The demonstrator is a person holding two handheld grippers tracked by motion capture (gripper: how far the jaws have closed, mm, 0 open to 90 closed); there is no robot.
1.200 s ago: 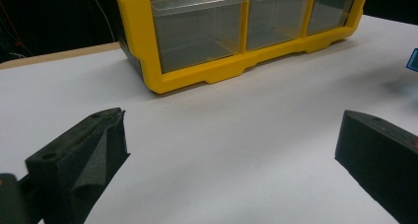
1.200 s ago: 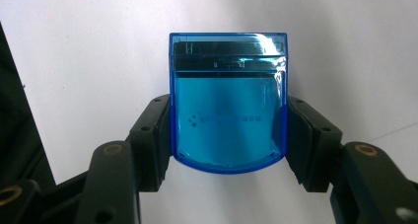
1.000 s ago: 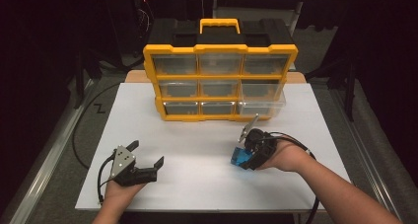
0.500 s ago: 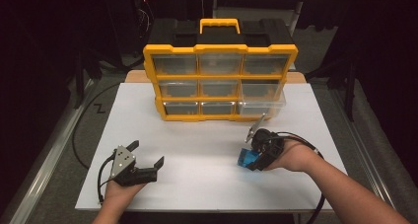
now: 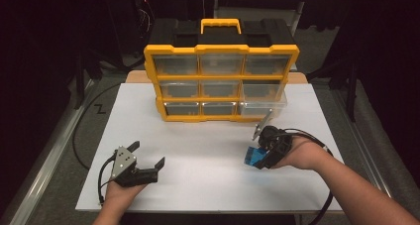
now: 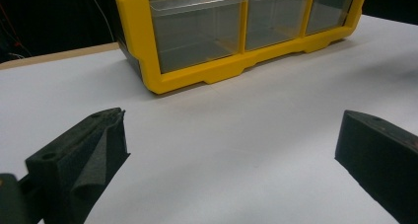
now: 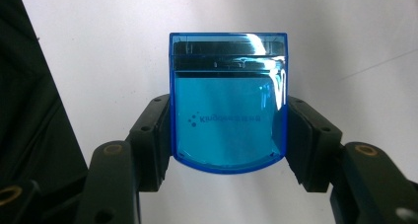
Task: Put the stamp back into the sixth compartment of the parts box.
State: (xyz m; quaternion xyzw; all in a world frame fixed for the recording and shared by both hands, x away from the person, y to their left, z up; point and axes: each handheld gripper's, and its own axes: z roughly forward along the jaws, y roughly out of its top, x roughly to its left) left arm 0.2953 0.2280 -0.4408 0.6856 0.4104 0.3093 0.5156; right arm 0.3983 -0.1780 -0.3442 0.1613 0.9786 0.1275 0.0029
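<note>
In the high view, the right gripper [image 5: 257, 158] is covering most of the blue box [image 5: 252, 157], so just a small blue corner is showing there. The print on the box's face in the right gripper view is too small and blurred to read. What is inside the blue box is hard to tell, because the plastic is tinted.

The yellow organizer [image 5: 221, 76] is standing at the far side of the white table [image 5: 208, 150], with a black handle section on top. Its clear drawers [image 6: 197, 29] are showing grey interiors, and I cannot make out any contents in them. The bottom right drawer [image 5: 262, 107] is sticking out a little from the frame. In the left gripper view the organizer is cut off at the top edge.

The right gripper is pinching the blue box [image 7: 227, 103] by its two sides, both pads pressing flat against it, above the table and in front of the organizer's right end. The left gripper [image 5: 146, 160] is resting near the front left of the table, its jaws spread wide and holding nothing, with bare white surface between them.
</note>
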